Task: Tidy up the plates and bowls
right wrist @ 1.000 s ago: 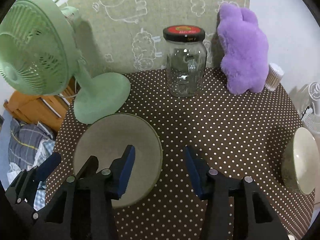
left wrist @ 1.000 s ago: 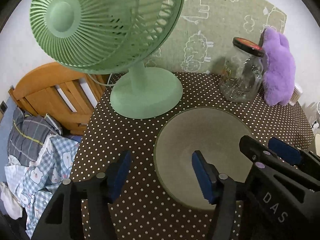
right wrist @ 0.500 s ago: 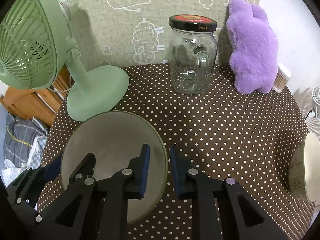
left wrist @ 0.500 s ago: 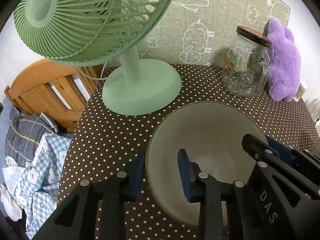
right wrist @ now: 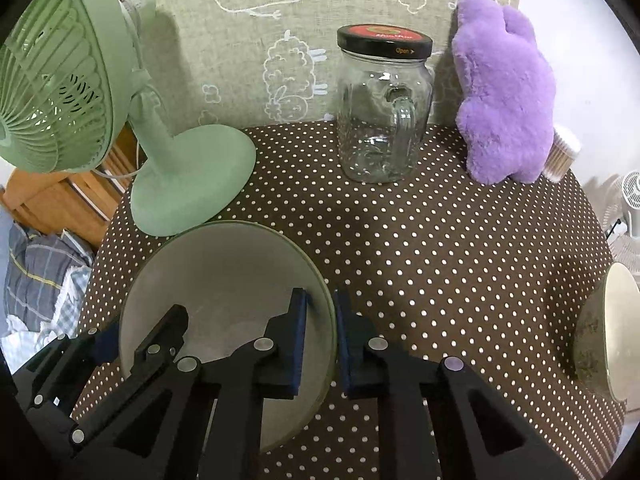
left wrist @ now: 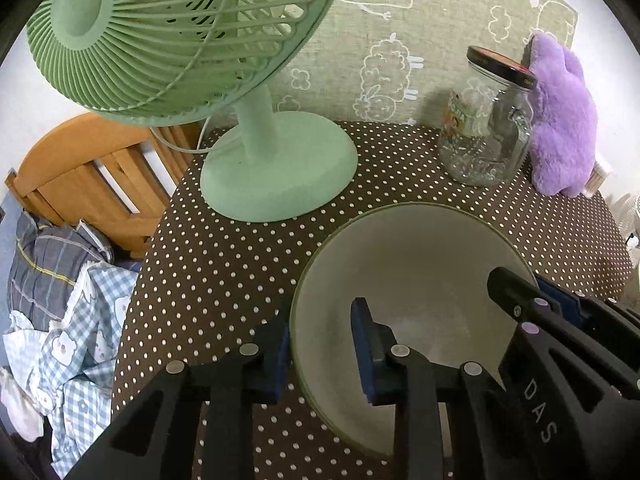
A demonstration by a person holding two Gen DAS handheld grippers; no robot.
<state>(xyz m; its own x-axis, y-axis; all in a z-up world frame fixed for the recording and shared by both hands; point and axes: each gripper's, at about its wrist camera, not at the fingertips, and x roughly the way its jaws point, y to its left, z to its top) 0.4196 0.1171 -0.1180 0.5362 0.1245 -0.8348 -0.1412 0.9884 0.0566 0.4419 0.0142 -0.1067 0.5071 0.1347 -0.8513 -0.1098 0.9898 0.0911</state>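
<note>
A large grey-green bowl sits on the brown dotted table; it also shows in the right wrist view. My left gripper straddles the bowl's left rim, one pad outside and one inside, closed on it. My right gripper is shut on the bowl's right rim, pads either side; it shows in the left wrist view too. A second, smaller bowl stands at the table's right edge.
A green desk fan stands at the back left, close to the bowl. A glass jar with a black lid and a purple plush toy stand at the back. A wooden chair and bedding lie off the table's left edge.
Both grippers moved forward onto the bowl and closed from wide open onto opposite sides of its rim. The bowl looks nearer to both cameras.
</note>
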